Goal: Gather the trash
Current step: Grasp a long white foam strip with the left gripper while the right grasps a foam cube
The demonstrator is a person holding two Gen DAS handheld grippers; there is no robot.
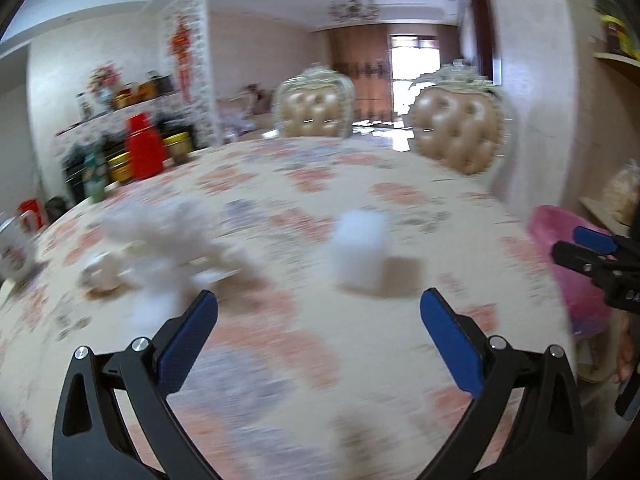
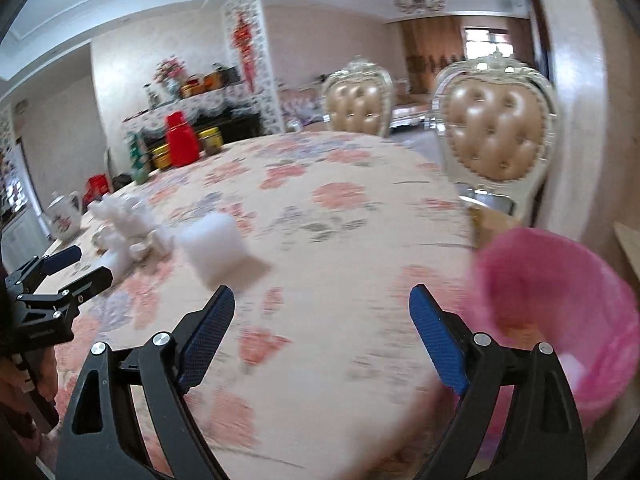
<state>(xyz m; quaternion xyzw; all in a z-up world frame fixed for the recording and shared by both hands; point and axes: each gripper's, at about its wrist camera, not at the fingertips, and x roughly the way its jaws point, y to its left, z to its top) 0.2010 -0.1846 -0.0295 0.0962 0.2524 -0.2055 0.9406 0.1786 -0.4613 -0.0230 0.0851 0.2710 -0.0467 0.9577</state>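
Trash sits on your floral tablecloth (image 1: 320,184) in two lots: a white block-shaped wad (image 1: 360,248) near the middle of the table, and a loose heap of crumpled white tissue (image 1: 168,240) further to its left, the two apart from each other. Both are blurred, so you cannot count the pieces in the heap. Your left gripper (image 1: 318,312) hangs above the cloth with its jaws spread wide and nothing between the blue pads; the white wad lies beyond the fingertips, untouched. Your right gripper (image 2: 322,308) also stands with jaws well apart and empty, over the cloth near the table's right edge. Container noted: a pink bin liner (image 2: 560,280) off that right edge, just beside the right gripper's right finger, mouth open toward you. Inside it you can see one pale white scrap (image 2: 572,364) low against the near wall and a brownish patch deeper down; the rest of the contents cannot be made out. At the far left of the table stand a white teapot (image 2: 64,216), a red container (image 2: 182,144) and some jars, contents not readable.
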